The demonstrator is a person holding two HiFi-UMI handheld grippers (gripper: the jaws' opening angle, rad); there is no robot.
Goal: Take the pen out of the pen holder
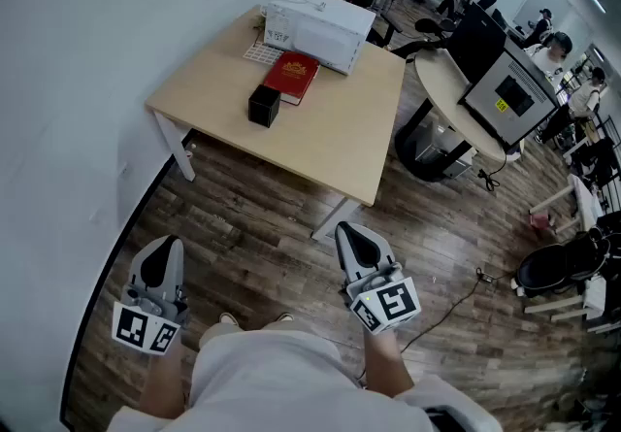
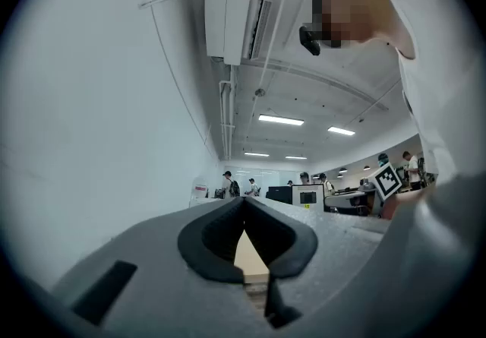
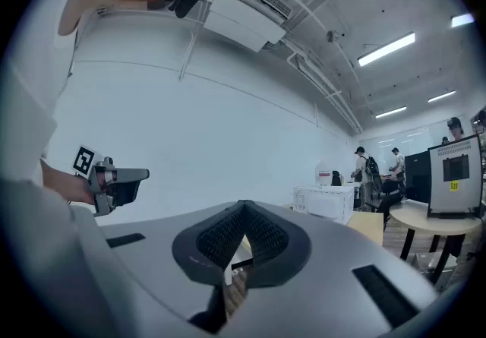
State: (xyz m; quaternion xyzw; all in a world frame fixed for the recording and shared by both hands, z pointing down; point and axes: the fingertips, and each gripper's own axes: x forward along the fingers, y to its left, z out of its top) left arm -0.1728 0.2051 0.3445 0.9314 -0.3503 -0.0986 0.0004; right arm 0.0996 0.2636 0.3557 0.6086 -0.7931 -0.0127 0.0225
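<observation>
Hardly anything of the pen can be made out: the black pen holder (image 1: 264, 106) is too small in the head view, so I cannot tell which way the pen points or how its long axis lies. The pen holder stands upright on the pale bench (image 1: 340, 144), at 12 o'clock from the person. A red book (image 1: 292, 76) lies just beside it at its 1 o'clock, and a white box (image 1: 320, 24) stands behind. Neither gripper view shows the pen holder. The left tool (image 1: 165, 248) and the right tool (image 1: 349, 234) both have their jaws together on nothing, well apart from the bench, over the wood floor (image 1: 262, 216).

Nothing is legible; the yellow label (image 1: 502, 105) on the monitor (image 1: 519, 81) is blurred.
</observation>
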